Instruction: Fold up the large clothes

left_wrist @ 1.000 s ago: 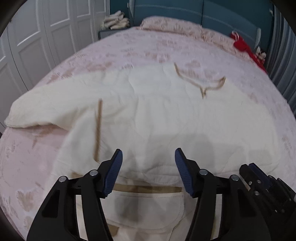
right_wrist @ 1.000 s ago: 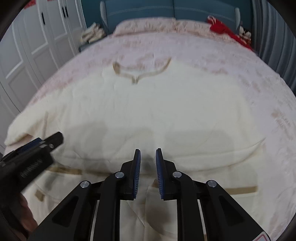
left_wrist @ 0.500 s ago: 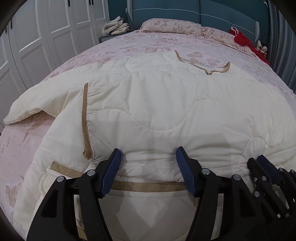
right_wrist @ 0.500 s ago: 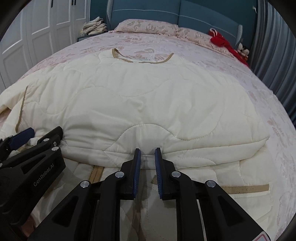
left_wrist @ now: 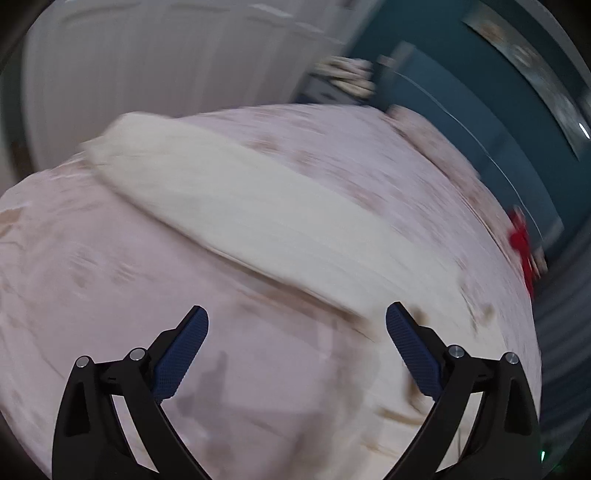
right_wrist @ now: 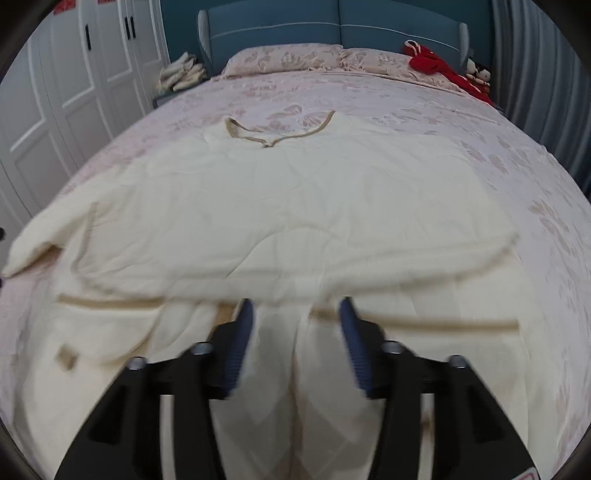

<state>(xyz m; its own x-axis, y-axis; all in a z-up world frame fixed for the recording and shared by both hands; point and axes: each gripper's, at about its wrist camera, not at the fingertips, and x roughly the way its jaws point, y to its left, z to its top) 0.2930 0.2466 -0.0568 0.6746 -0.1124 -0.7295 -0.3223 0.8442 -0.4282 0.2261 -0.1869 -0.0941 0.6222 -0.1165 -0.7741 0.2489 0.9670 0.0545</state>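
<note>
A large cream quilted coat [right_wrist: 295,221] with tan trim lies on the pink bed, collar [right_wrist: 273,134] toward the headboard, its upper part folded down over the lower part. My right gripper [right_wrist: 296,321] is open and empty just above the fold edge. My left gripper [left_wrist: 297,332] is open wide and empty over pink bedspread; the view is blurred and tilted. One cream sleeve [left_wrist: 229,206] stretches across that view beyond the fingers.
The pink floral bedspread [right_wrist: 517,155] covers the bed. Pillows [right_wrist: 288,59] and a blue headboard [right_wrist: 332,26] are at the far end. Red clothing [right_wrist: 436,64] lies at the far right. White wardrobe doors [right_wrist: 74,74] stand to the left.
My right gripper has opened and let go of the folded coat edge. My left gripper has swung away to the left and tilted, now facing the sleeve and bedspread.
</note>
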